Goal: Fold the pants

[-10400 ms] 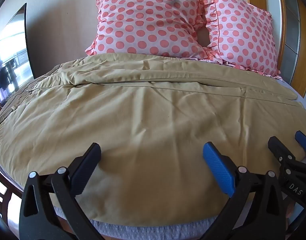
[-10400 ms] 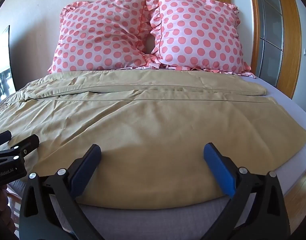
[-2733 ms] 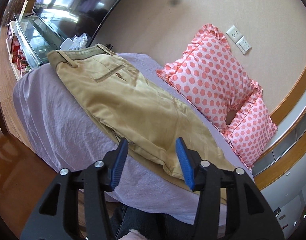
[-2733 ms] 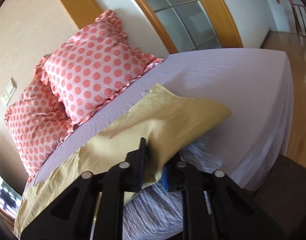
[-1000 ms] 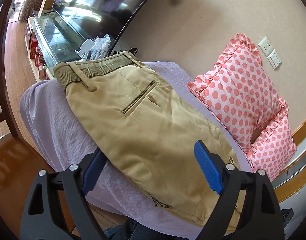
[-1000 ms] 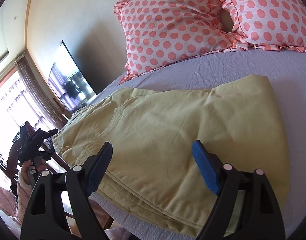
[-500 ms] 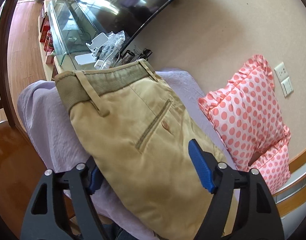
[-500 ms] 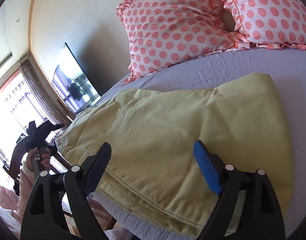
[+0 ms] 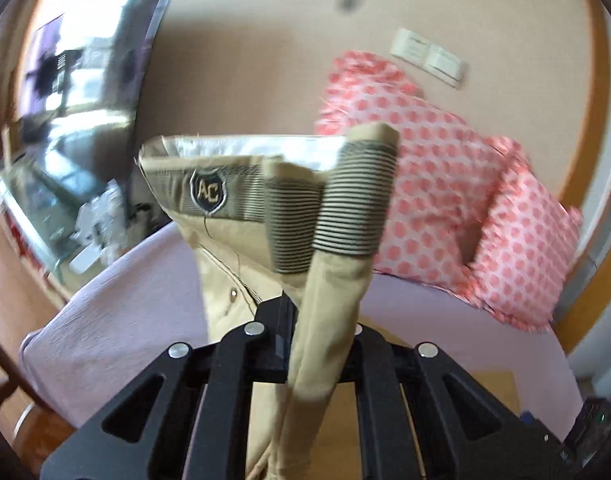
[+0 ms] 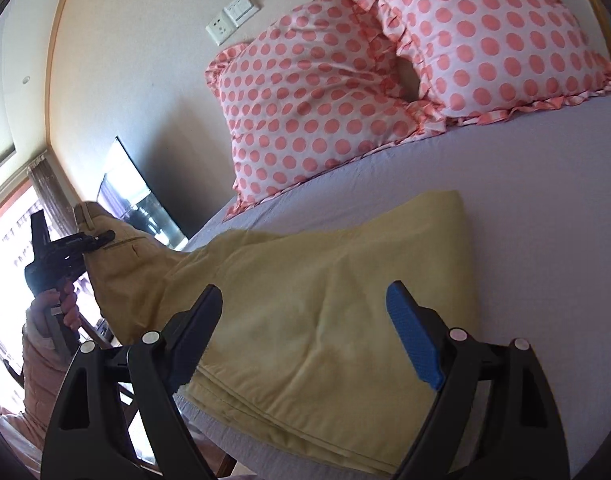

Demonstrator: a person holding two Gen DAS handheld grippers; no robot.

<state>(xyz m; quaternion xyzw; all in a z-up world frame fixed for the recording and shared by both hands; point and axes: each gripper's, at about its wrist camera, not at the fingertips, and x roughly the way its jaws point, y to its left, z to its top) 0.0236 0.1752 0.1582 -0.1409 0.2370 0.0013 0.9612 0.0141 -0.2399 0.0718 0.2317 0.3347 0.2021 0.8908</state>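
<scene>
The khaki pants [image 10: 325, 300] lie folded on the lavender bed [image 10: 545, 200], leg end at the right. My left gripper [image 9: 317, 320] is shut on the waist end of the pants [image 9: 337, 280] and holds it lifted off the bed; the striped waistband [image 9: 345, 208] with its badge stands upright before the camera. In the right wrist view the left gripper [image 10: 101, 238] holds the raised waist end at the far left. My right gripper [image 10: 305, 332] is open and empty, hovering over the folded legs near the bed's front edge.
Two pink polka-dot pillows [image 10: 385, 72] lean on the wall at the head of the bed. A television [image 9: 77, 72] and a glass stand are at the left. Wall sockets [image 10: 233, 16] sit above the pillows. Wooden floor lies beyond the bed's edge.
My left gripper has closed on the pants' waist end and lifted it off the bed. My right gripper has stayed open over the folded legs, shifting only slightly.
</scene>
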